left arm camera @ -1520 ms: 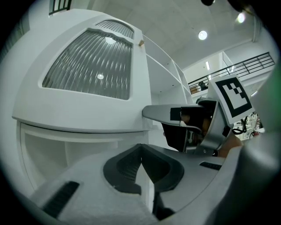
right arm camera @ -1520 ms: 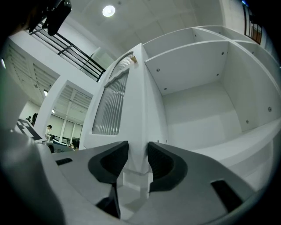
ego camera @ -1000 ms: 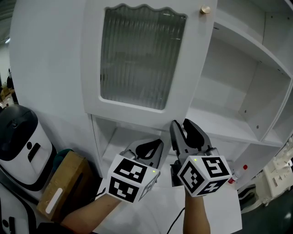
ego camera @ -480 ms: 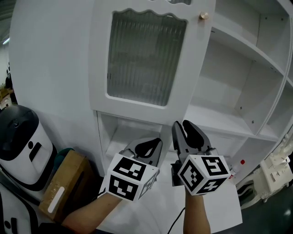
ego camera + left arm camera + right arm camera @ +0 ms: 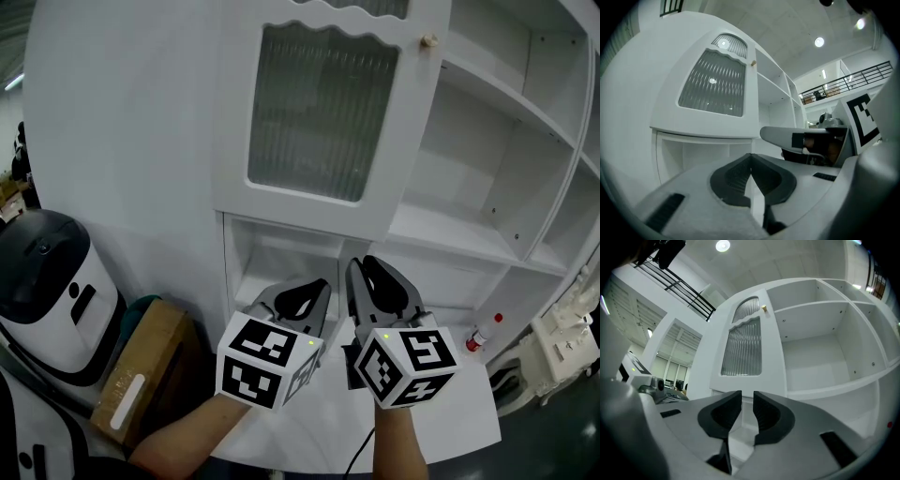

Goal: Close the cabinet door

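Observation:
The white cabinet door [image 5: 323, 112] with a ribbed glass panel and a small brass knob [image 5: 428, 41] stands swung open ahead of me, left of the bare shelves [image 5: 487, 178]. The same door [image 5: 743, 350] and knob [image 5: 764, 309] show in the right gripper view. Both grippers hang side by side below the door, touching nothing. My left gripper [image 5: 307, 292] is shut with nothing in it, its tips meeting [image 5: 750, 157]. My right gripper [image 5: 368, 270] has just been closing. A narrow gap [image 5: 747, 401] is left between its pads, with nothing in it.
A white table [image 5: 319, 427] lies under my hands. At the left stand a white machine with a black top [image 5: 47, 281] and a cardboard box [image 5: 141, 375]. A small red-capped bottle [image 5: 480, 336] and a white device [image 5: 562, 347] sit at the lower right.
The right gripper's jaws have narrowed from wide open to a slim gap. The door and knob sit further right and lower in the head view. Both grippers have shifted slightly.

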A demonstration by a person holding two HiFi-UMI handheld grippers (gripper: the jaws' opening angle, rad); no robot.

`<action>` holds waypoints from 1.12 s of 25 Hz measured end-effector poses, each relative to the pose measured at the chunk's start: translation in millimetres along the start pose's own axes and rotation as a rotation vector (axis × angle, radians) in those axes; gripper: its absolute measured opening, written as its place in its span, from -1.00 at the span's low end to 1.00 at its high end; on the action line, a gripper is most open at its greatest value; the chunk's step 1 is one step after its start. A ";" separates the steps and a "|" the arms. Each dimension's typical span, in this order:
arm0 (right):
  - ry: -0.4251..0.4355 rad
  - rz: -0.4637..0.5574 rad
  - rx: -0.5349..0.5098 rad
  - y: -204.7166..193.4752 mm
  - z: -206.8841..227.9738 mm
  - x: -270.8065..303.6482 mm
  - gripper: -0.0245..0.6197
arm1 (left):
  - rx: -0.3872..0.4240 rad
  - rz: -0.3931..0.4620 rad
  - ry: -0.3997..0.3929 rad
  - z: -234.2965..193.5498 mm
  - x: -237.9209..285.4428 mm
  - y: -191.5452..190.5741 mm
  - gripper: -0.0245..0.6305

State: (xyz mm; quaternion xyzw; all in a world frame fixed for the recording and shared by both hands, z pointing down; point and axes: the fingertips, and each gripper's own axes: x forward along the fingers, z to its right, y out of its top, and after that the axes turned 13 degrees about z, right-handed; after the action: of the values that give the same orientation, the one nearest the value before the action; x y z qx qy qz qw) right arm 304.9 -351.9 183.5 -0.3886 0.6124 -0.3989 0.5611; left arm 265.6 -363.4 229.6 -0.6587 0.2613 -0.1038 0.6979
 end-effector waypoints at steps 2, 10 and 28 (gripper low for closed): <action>-0.001 -0.016 0.002 -5.3 -10.2 -6.6 -0.67 | 0.000 0.000 0.006 -0.4 -9.6 0.1 -0.89; -0.009 -0.053 0.002 -14.0 -48.1 -30.9 -0.71 | -0.006 -0.001 0.027 -4.5 -47.8 1.9 -0.89; -0.029 -0.089 -0.025 -11.7 -112.6 -88.0 -0.84 | -0.011 -0.008 0.021 11.3 -116.3 1.2 -0.89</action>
State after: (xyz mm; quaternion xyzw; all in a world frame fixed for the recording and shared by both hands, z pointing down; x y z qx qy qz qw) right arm 198.9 -269.2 233.4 -0.4283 0.5910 -0.4102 0.5469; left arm 173.1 -296.6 254.9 -0.6624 0.2667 -0.1120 0.6911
